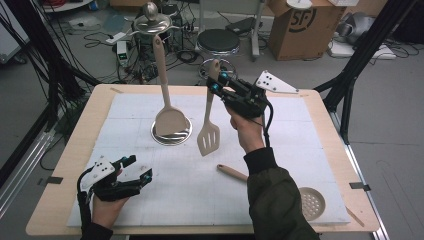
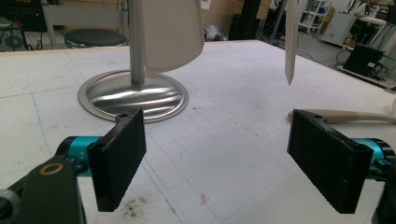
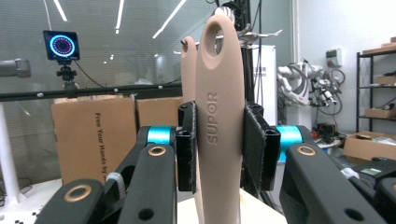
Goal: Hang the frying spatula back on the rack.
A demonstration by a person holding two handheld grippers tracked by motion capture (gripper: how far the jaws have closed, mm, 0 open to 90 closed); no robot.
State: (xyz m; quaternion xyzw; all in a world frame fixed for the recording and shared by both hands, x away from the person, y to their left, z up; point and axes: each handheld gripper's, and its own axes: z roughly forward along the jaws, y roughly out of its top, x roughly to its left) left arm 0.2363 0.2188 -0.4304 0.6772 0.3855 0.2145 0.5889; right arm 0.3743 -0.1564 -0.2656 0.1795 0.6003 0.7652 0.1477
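— So, what's my right gripper doing up there, just above the middle of the high view?

— I've got it clamped on the slotted spatula. Its own view shows the pads pressed flat against both sides of the handle, near the hanging hole, so the jaws are partly closed on it and the blade dangles free above the tabletop.

— Why hold it so near the top?

— I'd say so the hole stays clear to go on the stand, whose steel base sits just left of the blade. One solid turner hangs there already, which suggests the stand is where these go.

— And the left gripper?

— Lower left of the frame, low over the tabletop, jaws spread wide with nothing between them. I judge it's parked out of the way.

— Anything else waiting?

— A skimmer lies at lower right, its handle running under my right sleeve.
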